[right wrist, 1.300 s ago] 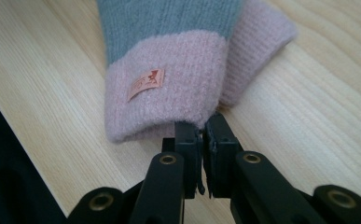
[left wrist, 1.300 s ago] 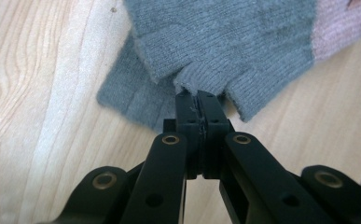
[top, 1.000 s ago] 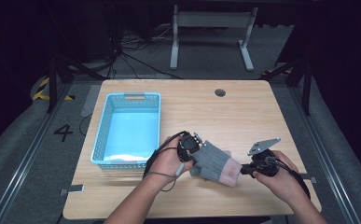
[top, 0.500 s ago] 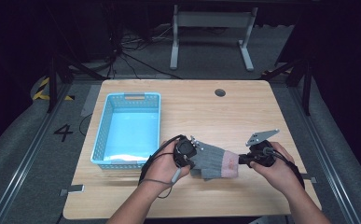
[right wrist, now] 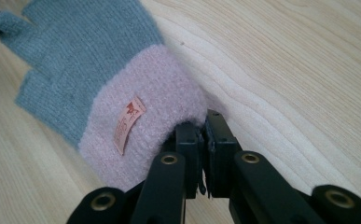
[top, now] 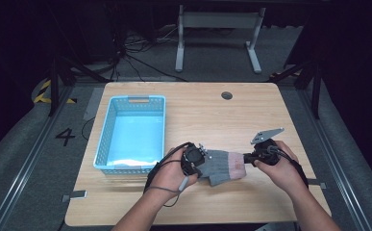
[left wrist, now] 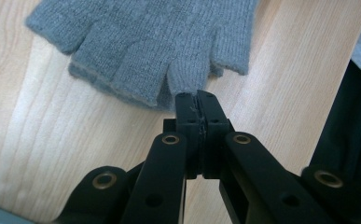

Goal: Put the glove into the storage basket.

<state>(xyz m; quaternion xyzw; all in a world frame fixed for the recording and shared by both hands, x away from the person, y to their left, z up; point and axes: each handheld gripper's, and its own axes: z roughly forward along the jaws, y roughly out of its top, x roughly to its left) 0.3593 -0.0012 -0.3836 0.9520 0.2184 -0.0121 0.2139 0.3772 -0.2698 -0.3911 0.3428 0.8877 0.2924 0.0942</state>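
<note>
A grey fingerless glove [top: 222, 166] with a pink cuff lies stretched on the wooden table [top: 212, 120] between my two grippers. My left gripper [top: 205, 159] is at its finger end. In the left gripper view the jaws [left wrist: 198, 100] are pressed together, pinching the tip of one finger stub of the glove [left wrist: 159, 46]. My right gripper [top: 246, 160] is shut on the edge of the pink cuff [right wrist: 145, 107], which carries a small pink label [right wrist: 129, 123]; the jaws [right wrist: 201, 128] bite the cuff's rim.
A light blue plastic basket [top: 104, 144] stands to the left of the glove, close to my left hand. A round cable hole [top: 227, 95] sits near the table's far edge. Bare wood lies beyond and in front of the glove.
My right hand has moved away from the person, bringing the cuff up level with the left gripper. The glove now lies straight and taut between both grippers.
</note>
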